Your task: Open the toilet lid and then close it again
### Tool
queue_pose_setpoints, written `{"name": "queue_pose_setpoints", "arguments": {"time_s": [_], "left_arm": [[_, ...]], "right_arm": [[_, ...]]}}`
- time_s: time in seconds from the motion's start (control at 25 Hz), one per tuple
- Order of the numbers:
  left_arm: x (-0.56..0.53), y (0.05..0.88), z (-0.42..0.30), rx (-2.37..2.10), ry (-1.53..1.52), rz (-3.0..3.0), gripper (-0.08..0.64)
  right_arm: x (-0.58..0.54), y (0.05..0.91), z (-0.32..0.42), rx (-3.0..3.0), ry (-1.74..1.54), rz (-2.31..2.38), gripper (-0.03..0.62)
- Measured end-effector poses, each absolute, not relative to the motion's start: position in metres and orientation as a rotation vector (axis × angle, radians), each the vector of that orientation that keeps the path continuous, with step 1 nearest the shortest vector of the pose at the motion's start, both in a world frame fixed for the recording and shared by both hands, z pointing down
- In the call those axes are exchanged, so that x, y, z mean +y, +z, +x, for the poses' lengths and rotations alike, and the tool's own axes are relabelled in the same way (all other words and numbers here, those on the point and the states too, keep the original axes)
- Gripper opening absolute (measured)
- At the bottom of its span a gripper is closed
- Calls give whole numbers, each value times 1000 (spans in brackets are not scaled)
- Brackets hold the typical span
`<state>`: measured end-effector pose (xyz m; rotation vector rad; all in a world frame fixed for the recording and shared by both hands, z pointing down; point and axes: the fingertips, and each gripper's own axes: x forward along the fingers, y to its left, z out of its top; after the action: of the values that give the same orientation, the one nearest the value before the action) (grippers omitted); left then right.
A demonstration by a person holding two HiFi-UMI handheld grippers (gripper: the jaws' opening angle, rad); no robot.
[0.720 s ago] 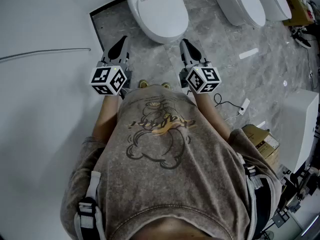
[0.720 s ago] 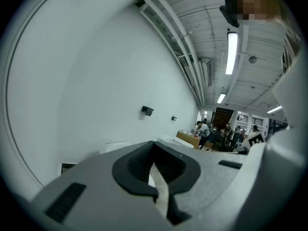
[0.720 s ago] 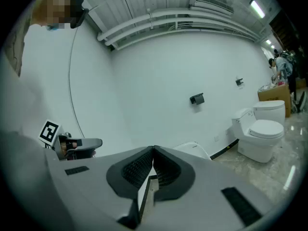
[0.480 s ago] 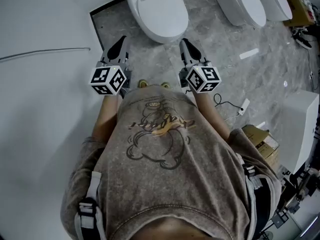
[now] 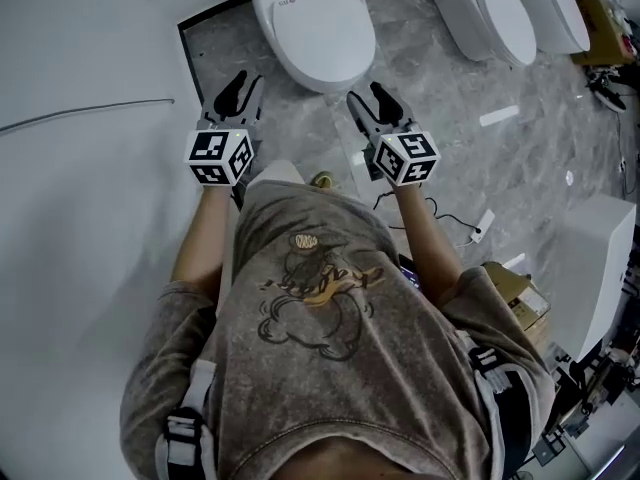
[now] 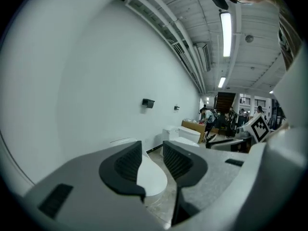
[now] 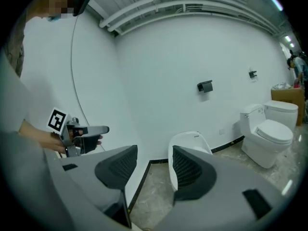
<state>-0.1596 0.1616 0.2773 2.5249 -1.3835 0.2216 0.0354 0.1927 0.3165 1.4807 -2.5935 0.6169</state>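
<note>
**Position.** In the head view the toilet lid (image 5: pixel 312 26) lies at 12 o'clock from the person. It is down and flat, so the opening step is judged not yet begun. A second toilet (image 5: pixel 495 13) stands at 2 o'clock, well apart, and is no part of the job.

**Grippers.** The left gripper (image 5: pixel 243 86) is at 11 o'clock and the right gripper (image 5: pixel 368 100) at 1 o'clock. Both are short of the bowl's front edge and touch nothing. In the left gripper view the left gripper's (image 6: pixel 152 150) jaws stand narrowly apart. Only the distant lid (image 6: pixel 153 177) shows through the gap. In the right gripper view the right gripper's (image 7: pixel 154 158) jaws are wider apart and equally empty. The lid (image 7: pixel 188 143) sits beyond its right pad.

**Risks noted.**
- The lid is smooth, glossy and rounded. A pinch on its thin front lip could slide off, and the lid would drop and slam.
- The left jaws' narrow gap may not admit the lid's edge, so the gripper would butt against it rather than take hold.
- On closing, a release made too high would let the lid fall under its own weight.
- A cable with a white plug (image 5: pixel 486 220) trails on the floor at 4 o'clock from the right gripper. A step back or to that side could snag it
</note>
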Motion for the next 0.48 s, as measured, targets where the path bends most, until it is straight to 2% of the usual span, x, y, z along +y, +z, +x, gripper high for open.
{"name": "queue_pose_setpoints", "arguments": {"time_s": [0.08,0.24,0.48], "left_arm": [[146,299,-152,-1369,288,2540,188],[111,360,-138,-1300,453,2565,259],[62,484,-117,-1182,596,2568,293]], "right_arm": [[180,337,36,-2555,587,1428,244],[150,393,33,-2468,526,1344,264],[98,506,32,-2352,496,1280,268]]}}
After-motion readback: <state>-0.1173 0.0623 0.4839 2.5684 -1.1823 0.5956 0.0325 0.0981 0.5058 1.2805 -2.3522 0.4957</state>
